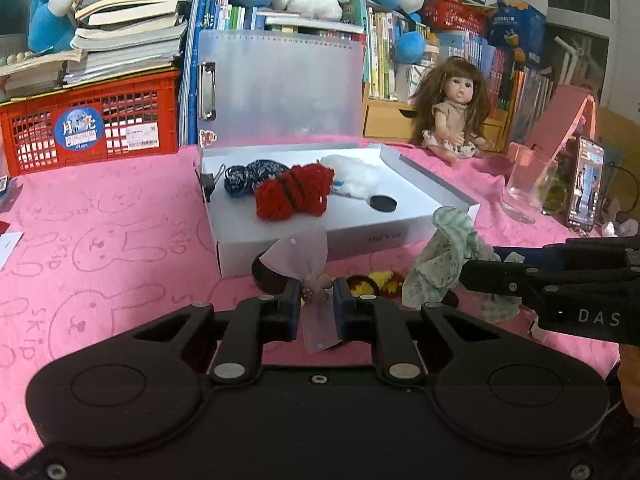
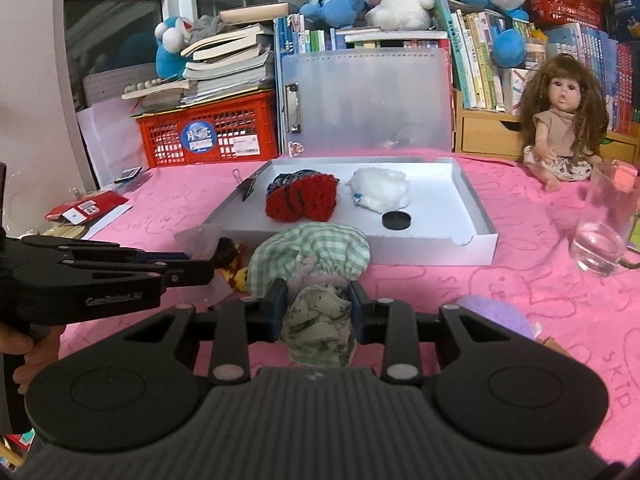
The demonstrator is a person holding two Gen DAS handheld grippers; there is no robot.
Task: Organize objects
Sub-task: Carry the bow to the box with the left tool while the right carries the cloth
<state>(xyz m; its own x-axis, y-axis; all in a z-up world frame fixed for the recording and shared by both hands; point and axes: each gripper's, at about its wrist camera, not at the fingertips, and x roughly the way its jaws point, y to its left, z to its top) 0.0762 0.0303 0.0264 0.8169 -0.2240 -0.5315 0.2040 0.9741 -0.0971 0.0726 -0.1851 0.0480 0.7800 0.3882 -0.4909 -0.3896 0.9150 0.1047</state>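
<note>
Inside the open white box (image 1: 280, 236) lie blue yarn (image 1: 252, 176), red yarn (image 1: 294, 196), white fluff (image 1: 356, 176) and a black disc (image 1: 383, 203), while just before it the left gripper (image 1: 317, 304) pinches a sheer bow (image 1: 304, 258) and the right gripper (image 2: 318, 304) clamps a green checked cloth (image 2: 308, 256).

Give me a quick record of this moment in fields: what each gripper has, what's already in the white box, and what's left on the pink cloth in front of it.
left gripper: jaws shut on sheer hair bow
right gripper: jaws shut on green checked cloth
white box: open, on pink cloth
in box: red knit piece, blue patterned piece, white fluffy piece, black disc
in front of box: yellow and black item, partly hidden
right of box: empty glass, doll
</note>
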